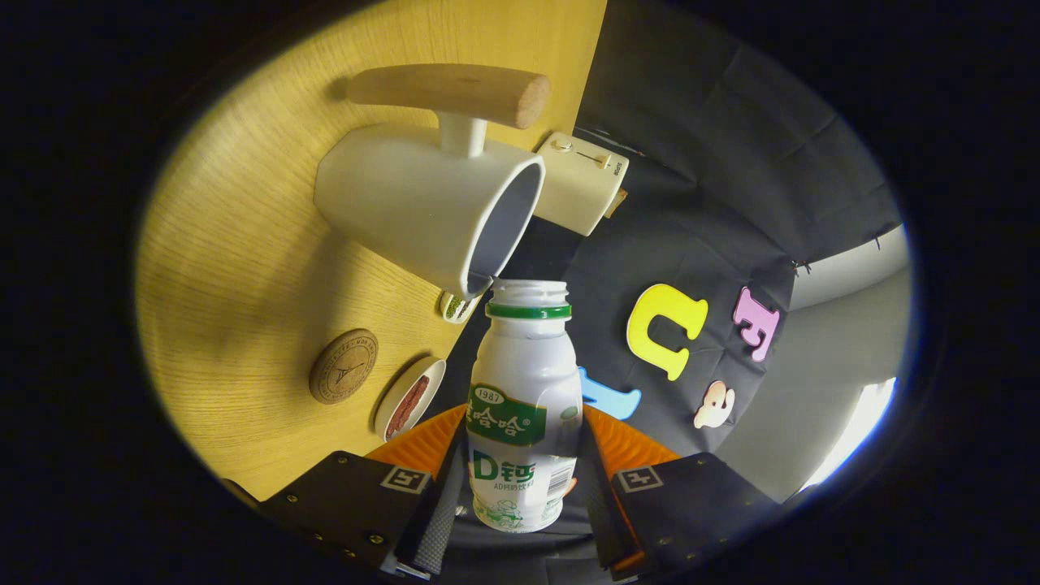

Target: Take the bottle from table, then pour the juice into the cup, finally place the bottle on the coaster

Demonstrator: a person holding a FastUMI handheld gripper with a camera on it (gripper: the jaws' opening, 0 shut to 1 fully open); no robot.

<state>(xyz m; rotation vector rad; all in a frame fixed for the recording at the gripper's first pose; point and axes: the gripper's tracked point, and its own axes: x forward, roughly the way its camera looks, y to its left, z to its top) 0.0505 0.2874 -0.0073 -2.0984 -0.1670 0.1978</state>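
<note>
Your hand-held gripper (524, 487) has both fingers closed on the lower body of the bottle (524, 406), which is rolled over sideways with its open, capless mouth right at the rim of the cup (422, 203). The cup stands on the table (236, 244) with its wooden handle (451, 91) near the table's back edge.

The bottle looks like thin plastic, light and a little squashy, so squeeze only enough to stop it slipping; the glossy label may slide. Your hold is low on the body, which keeps the neck clear of the cup's rim. The cup looks ceramic, stiff and steady, but don't knock it.

The coaster (344, 366) lies flat on the table near the cup, just beside a small dish (409, 398).
</note>
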